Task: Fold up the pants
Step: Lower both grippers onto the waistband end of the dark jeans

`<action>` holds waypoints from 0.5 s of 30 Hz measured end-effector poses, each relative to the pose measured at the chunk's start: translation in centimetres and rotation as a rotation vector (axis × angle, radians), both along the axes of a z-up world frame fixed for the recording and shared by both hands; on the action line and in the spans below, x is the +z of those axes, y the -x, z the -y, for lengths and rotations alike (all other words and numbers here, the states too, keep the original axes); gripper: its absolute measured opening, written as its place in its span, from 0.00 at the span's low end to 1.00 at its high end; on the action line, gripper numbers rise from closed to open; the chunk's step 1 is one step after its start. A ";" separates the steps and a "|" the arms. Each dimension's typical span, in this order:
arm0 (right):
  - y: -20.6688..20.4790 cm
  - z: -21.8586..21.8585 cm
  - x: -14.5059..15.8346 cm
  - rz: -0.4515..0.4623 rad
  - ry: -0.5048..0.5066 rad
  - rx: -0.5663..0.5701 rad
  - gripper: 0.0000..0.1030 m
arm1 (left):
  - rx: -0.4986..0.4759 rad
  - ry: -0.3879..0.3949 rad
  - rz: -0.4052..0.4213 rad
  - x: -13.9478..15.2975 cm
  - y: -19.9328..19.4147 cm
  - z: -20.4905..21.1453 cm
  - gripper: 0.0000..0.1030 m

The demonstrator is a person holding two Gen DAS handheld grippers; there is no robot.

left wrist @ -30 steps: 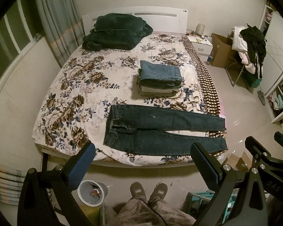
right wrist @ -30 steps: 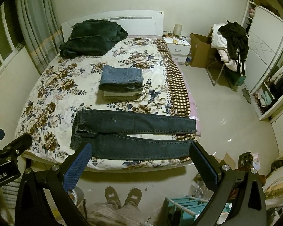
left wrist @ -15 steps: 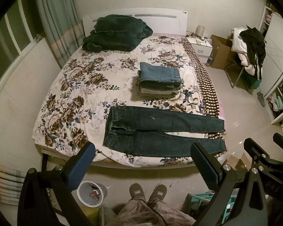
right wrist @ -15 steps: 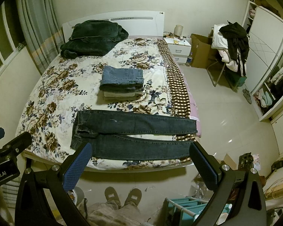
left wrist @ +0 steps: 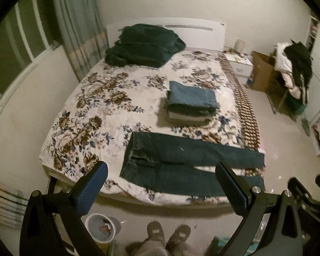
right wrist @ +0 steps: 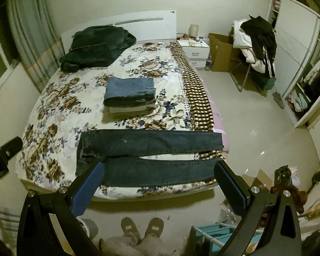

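Note:
Dark blue jeans point(left wrist: 181, 164) lie flat across the near end of the flowered bed point(left wrist: 100, 111), waist to the left, both legs running right. They also show in the right wrist view point(right wrist: 147, 155). My left gripper point(left wrist: 160, 183) is open and empty, held high above the bed's near edge. My right gripper point(right wrist: 159, 181) is open and empty too, high above the near jeans leg. Neither touches the jeans.
A stack of folded pants point(left wrist: 192, 102) sits mid-bed behind the jeans. A dark green blanket point(left wrist: 143, 44) lies by the headboard. A bin point(left wrist: 102, 228) and my slippered feet point(left wrist: 168, 232) are on the floor. A nightstand point(right wrist: 194, 51), box and clothes-laden chair point(right wrist: 256, 49) stand right.
Both grippers have moved forward and tilted down a little toward the bed, so the jeans sit lower and closer in both views. The jeans have not moved.

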State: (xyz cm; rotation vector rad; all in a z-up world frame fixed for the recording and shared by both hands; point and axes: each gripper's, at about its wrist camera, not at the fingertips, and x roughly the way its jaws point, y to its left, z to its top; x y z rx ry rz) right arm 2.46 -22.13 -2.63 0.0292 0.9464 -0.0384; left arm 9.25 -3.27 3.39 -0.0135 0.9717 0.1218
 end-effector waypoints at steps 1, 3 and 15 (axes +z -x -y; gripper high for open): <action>-0.9 0.3 -0.7 -0.002 0.000 -0.010 1.00 | 0.012 -0.008 0.008 -0.6 -1.2 0.2 1.00; -2.4 1.1 -2.1 0.003 0.000 -0.008 1.00 | 0.024 -0.023 0.009 -3.3 -1.5 0.1 1.00; -16.3 2.9 -13.0 -0.037 0.055 -0.049 1.00 | -0.001 -0.056 -0.074 -12.8 -10.5 0.9 1.00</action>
